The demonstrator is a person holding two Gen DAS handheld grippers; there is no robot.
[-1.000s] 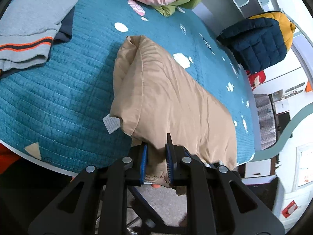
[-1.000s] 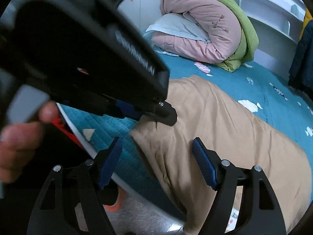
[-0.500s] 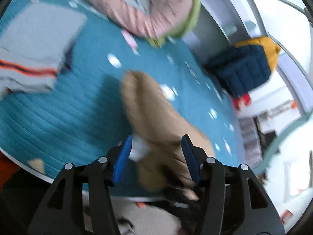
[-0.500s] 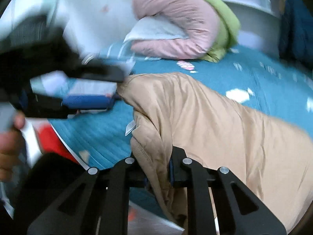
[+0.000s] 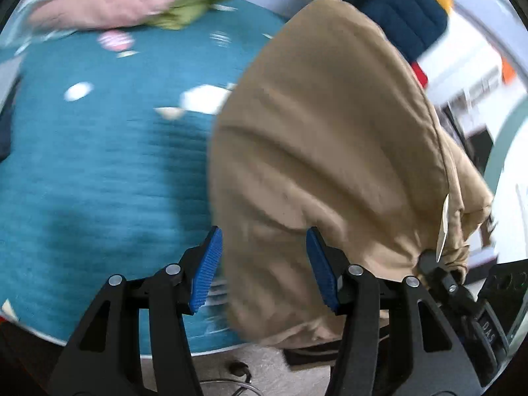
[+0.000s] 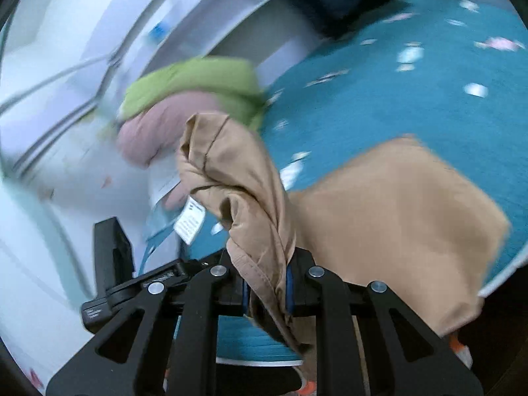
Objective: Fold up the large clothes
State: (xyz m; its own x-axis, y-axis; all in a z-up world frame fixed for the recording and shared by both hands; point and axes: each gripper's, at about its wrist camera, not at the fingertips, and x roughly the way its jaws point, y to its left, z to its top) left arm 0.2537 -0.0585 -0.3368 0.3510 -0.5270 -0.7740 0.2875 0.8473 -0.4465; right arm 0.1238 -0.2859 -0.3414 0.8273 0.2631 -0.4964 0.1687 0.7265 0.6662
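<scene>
Tan padded garment (image 5: 330, 151) lifted over the teal quilted bed (image 5: 99, 165).
Right claw (image 6: 265, 288) pinches its bunched edge; left claw (image 5: 264, 264) gapes apart, gripping nothing.

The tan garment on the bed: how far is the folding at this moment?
Partly done: the tan garment already looks doubled lengthwise, one end resting on the teal quilt. In hand: the right gripper is shut on a bunched end, lifting it above the bed; the left gripper is open beside the cloth. Left: lay that end over, then flatten.
</scene>
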